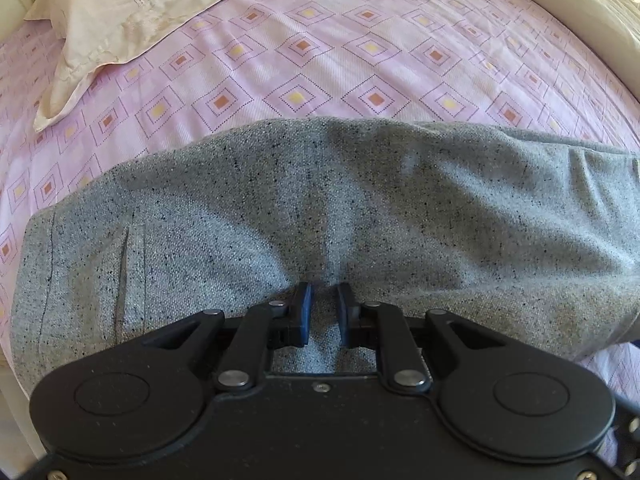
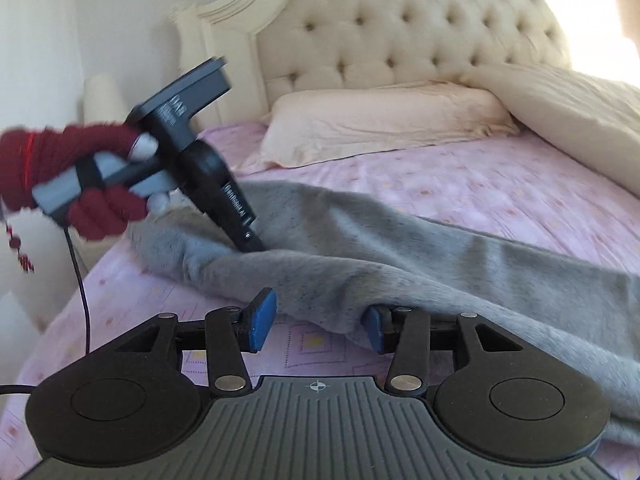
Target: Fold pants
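Grey speckled pants (image 1: 360, 208) lie crosswise on the pink patterned bedsheet (image 1: 320, 60). My left gripper (image 1: 324, 310) points steeply down and is shut on a pinched ridge of the pants' cloth, which fills the narrow gap between its blue pads. In the right wrist view a hand in a red glove (image 2: 60, 168) holds that left gripper (image 2: 250, 240), its tip buried in the pants (image 2: 440, 264). My right gripper (image 2: 318, 326) stands open low over the sheet. The pants' near edge droops between its fingers by the right pad (image 2: 374, 330), and the left pad (image 2: 262, 320) is free.
A cream pillow (image 2: 380, 120) lies at the head of the bed under a tufted headboard (image 2: 400, 20). A cream duvet (image 2: 580, 120) is bunched along the right side. A black cable (image 2: 82, 292) hangs at the bed's left edge. Bare pink sheet (image 2: 500, 184) lies beyond the pants.
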Action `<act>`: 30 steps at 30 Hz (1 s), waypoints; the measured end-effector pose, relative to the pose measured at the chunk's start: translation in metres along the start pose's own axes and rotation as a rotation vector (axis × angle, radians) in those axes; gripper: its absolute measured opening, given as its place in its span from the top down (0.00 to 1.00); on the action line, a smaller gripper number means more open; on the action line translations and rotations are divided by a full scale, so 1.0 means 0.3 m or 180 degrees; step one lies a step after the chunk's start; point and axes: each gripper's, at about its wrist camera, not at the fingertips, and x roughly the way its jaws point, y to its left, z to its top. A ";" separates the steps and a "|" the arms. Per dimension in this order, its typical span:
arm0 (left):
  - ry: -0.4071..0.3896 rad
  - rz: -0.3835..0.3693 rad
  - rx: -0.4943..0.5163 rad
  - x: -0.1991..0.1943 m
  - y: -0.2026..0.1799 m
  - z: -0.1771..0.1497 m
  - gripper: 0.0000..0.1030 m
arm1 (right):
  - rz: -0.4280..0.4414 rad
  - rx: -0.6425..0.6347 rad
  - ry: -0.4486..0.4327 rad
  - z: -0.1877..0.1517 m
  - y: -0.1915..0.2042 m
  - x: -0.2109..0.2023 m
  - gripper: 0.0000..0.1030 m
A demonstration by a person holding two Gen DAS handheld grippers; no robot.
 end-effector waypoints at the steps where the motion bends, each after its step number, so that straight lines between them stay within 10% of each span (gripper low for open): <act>1: 0.0001 0.0000 0.0004 0.000 0.000 0.000 0.77 | 0.0029 0.0019 0.0007 0.003 0.002 0.012 0.54; 9: 0.0039 -0.0031 0.0040 0.002 0.003 0.007 0.77 | 0.0222 -0.0333 0.0211 0.008 0.057 0.119 0.52; 16: 0.0096 -0.0114 0.0076 0.004 0.018 0.019 0.77 | 0.1402 0.0668 0.0325 0.070 -0.046 -0.004 0.93; 20: 0.0136 -0.0108 0.0117 0.002 0.009 0.023 0.76 | 0.0801 0.0265 0.0606 0.036 -0.022 -0.008 0.92; 30: 0.0108 0.0087 0.0182 -0.026 0.034 -0.004 0.75 | 0.0833 -0.0275 0.0467 -0.024 0.145 0.046 0.62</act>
